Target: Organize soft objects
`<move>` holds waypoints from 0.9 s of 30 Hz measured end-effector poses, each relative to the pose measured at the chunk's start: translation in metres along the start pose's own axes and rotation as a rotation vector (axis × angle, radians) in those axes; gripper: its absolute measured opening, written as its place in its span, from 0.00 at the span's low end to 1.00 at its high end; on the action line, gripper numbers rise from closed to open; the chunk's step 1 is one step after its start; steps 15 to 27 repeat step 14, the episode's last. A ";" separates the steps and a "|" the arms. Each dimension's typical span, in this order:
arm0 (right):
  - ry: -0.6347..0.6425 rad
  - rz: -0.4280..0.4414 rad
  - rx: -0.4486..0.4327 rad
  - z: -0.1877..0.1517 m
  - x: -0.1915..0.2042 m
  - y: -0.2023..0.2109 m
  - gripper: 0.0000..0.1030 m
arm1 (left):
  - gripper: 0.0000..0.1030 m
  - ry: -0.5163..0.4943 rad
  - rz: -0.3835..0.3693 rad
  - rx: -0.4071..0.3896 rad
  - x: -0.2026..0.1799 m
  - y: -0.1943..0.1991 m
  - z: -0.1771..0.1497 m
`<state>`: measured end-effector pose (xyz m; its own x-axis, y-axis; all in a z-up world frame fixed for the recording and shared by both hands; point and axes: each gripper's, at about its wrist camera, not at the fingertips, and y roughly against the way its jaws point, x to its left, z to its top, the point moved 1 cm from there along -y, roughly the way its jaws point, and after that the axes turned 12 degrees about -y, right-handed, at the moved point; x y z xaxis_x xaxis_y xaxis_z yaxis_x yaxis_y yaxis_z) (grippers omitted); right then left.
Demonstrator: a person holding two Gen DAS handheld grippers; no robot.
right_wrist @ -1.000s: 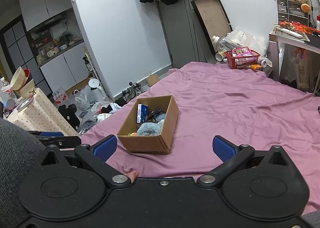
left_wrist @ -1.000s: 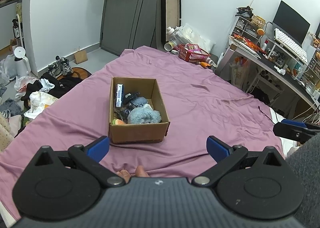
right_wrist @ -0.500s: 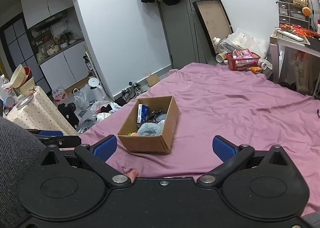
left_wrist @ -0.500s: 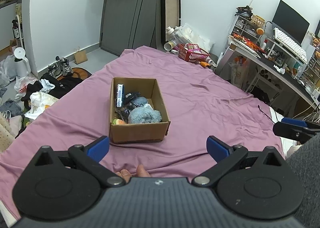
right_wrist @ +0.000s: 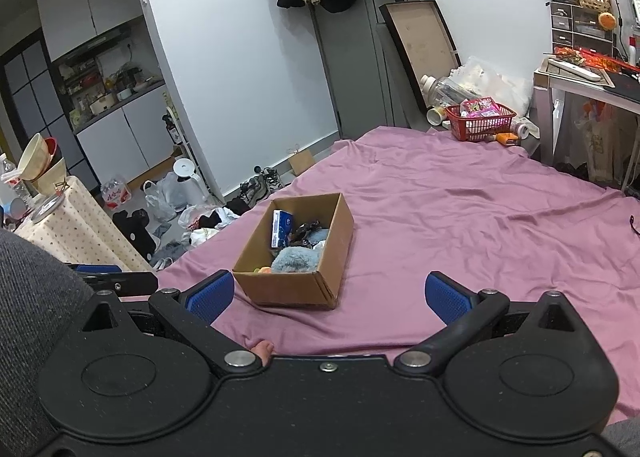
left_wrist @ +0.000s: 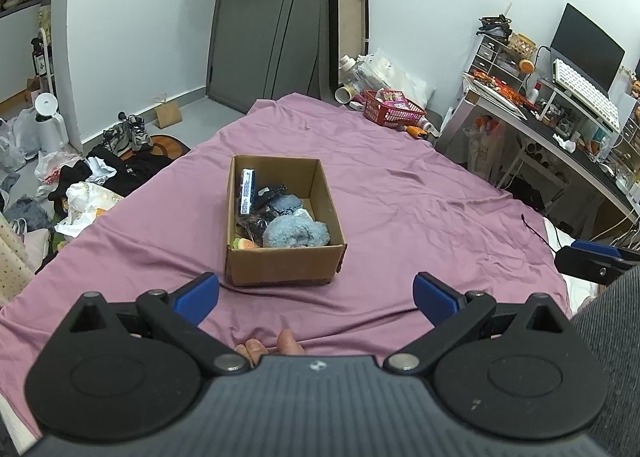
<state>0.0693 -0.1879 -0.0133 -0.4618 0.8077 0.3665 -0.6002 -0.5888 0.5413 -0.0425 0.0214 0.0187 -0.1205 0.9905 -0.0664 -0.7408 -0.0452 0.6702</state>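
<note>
A: What's in the box [left_wrist: 282,217]?

B: It sits open on the purple sheet [left_wrist: 400,225] of the bed. A fluffy blue-grey thing [left_wrist: 296,232] fills the near right corner. A blue and white pack [left_wrist: 247,191] stands on edge against the left wall. Between them lie dark items [left_wrist: 264,213] I cannot tell apart, and something orange and green [left_wrist: 244,244] peeks out at the near left corner.

A: Any other container?

B: A red basket [right_wrist: 480,121] stands on the floor past the far end of the bed, with pink packets in it.

A: And the tools?

B: The left tool [left_wrist: 316,295] has its blue pads spread wide, holding nothing, with the box just beyond them. The right tool [right_wrist: 330,291] is equally wide apart and empty, with the box near its left pad. Each shows at the edge of the other's view.

A: What has changed since a second ago?

B: Almost nothing. The box and its contents lie as before, both tools stay open at the same width, and the views shift only slightly.
</note>
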 end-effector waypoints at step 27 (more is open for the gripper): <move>0.024 -0.005 -0.012 0.001 0.004 0.007 1.00 | 0.99 -0.030 0.029 -0.016 -0.003 0.005 0.000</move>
